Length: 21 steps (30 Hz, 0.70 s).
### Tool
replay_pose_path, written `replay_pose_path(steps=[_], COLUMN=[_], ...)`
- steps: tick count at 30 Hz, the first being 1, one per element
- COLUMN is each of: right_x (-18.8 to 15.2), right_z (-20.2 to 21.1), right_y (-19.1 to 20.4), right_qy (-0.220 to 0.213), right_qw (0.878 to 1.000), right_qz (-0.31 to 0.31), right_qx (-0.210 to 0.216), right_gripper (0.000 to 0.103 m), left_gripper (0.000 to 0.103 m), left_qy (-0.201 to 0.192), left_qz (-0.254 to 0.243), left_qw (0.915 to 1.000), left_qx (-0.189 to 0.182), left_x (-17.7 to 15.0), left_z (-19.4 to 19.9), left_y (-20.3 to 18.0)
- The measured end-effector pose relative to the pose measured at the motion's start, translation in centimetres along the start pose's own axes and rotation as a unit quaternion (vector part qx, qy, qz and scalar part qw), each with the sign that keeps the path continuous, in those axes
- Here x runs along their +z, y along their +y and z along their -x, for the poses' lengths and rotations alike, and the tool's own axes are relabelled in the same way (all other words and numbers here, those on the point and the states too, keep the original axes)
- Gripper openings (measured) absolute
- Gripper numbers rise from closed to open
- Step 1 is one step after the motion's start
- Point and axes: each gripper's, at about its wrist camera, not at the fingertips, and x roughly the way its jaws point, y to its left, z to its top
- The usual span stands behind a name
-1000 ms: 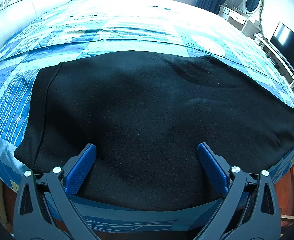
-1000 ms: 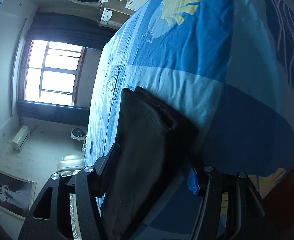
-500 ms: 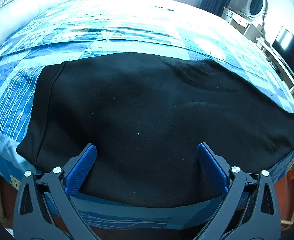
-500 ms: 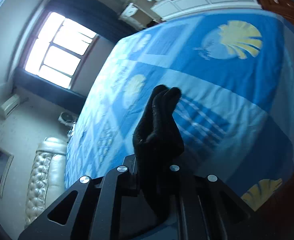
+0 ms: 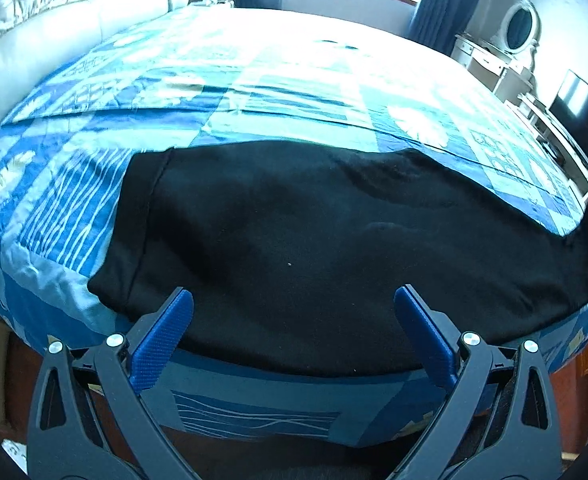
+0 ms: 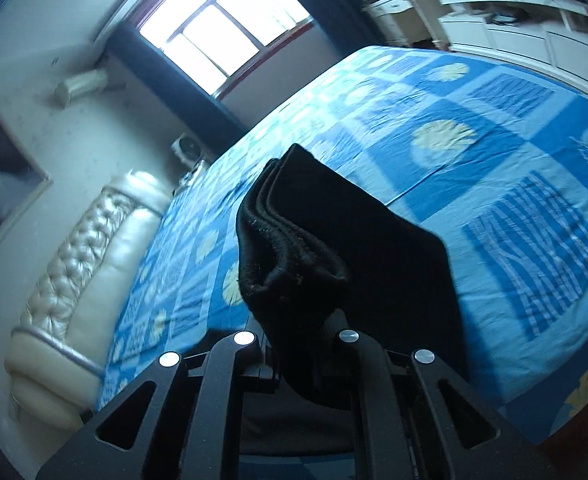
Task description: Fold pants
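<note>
My right tool [image 6: 294,338] is pressed together on the bunched leg-end of the black fleece pants [image 5: 334,248], pinching several stacked layers so they lift as 1 and can be carried over for the fold; the rest of the pants lies flat across the near edge of the blue patchwork-quilted bed [image 5: 254,92]; my left tool [image 5: 294,312] hangs spread above that near edge, holding nothing, ready to pin the cloth.
</note>
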Motion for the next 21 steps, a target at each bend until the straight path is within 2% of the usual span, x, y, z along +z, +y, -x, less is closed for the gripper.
replay_pose_path(steps=[8,15,21], right_x=[-5.3,-10.2,-13.0], right_z=[-6.5,-11.1,-13.2], right_y=[5.7,8.5,9.7], right_qy=[0.068,0.121,0.143], right_qw=[0.995,0.979,0.965], right_qz=[0.068,0.147,0.195], right_qx=[-0.018,-0.07,-0.101], right_gripper=[0.01,0.01,0.01], left_gripper=[0.101,0.101,0.101], left_qy=[0.0,0.005,0.004], left_qz=[-0.01,-0.014,-0.008], left_qw=[0.9999,0.9998,0.9998], left_qx=[-0.013,-0.015,-0.018], left_x=[0.0,-0.2,0.0], left_z=[0.1,-0.3,-0.3], left_y=[-1.1,-1.3,-1.1])
